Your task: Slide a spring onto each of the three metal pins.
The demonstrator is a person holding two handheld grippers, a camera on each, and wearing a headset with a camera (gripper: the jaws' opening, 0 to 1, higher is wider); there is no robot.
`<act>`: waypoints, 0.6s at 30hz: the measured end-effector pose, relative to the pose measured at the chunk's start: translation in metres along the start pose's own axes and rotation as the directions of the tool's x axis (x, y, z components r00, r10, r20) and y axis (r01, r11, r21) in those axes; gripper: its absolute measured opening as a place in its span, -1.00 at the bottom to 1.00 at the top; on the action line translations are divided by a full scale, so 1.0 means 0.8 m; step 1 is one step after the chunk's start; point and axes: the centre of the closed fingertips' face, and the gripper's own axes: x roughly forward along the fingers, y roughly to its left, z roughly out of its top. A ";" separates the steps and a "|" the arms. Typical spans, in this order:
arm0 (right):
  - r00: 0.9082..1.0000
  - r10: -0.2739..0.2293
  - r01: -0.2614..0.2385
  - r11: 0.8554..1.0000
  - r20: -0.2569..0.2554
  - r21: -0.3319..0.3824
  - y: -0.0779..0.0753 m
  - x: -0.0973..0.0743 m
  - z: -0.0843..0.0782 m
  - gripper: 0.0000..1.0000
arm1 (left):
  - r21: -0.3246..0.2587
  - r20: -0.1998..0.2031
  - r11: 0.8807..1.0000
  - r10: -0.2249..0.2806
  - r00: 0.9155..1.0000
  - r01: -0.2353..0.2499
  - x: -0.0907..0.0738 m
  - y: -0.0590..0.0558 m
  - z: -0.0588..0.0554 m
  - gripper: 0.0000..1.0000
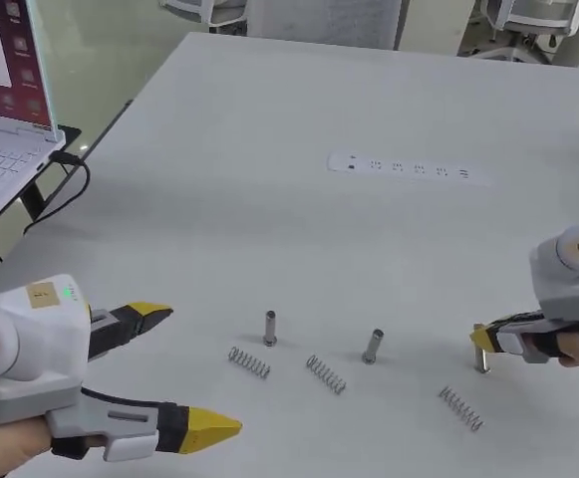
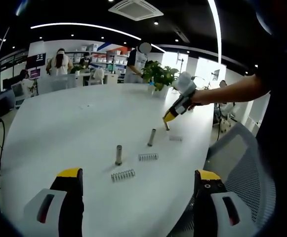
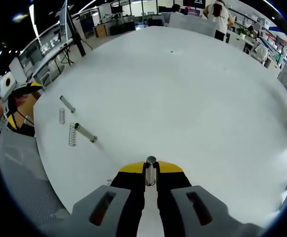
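Observation:
On the white table (image 1: 299, 229) two metal pins stand upright, one (image 1: 270, 328) at the left and one (image 1: 373, 346) in the middle. Beside them lie three springs: left (image 1: 249, 362), middle (image 1: 326, 373), right (image 1: 460, 407). My right gripper (image 1: 483, 339) is shut on the third pin (image 1: 481, 360), which stands on the table at the right. In the right gripper view that pin (image 3: 150, 172) sits upright between the closed yellow tips of the right gripper (image 3: 150, 168). My left gripper (image 1: 189, 370) hovers open at the lower left, a short way from the left spring (image 2: 123, 175).
An open laptop (image 1: 0, 119) sits at the far left edge, with a black cable (image 1: 60, 194) trailing off it. A white power strip (image 1: 409, 169) lies across the middle of the table farther back. Office chairs (image 1: 528, 20) stand beyond the far edge.

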 end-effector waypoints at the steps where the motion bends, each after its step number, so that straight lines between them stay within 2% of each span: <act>1: 1.000 0.000 0.000 1.000 0.003 0.001 0.000 0.000 0.001 -0.90 | 0.000 0.000 1.000 -0.001 1.000 0.001 0.000 0.000 0.000 0.80; 5: 1.000 -0.004 0.004 1.000 0.013 -0.006 0.002 -0.002 0.004 -0.90 | 0.000 0.003 1.000 -0.002 1.000 0.002 0.001 -0.001 0.001 0.80; 18: 1.000 -0.013 0.015 0.998 0.026 -0.059 0.006 -0.009 -0.007 -0.89 | -0.001 0.000 1.000 -0.010 1.000 0.010 0.003 -0.003 -0.001 0.80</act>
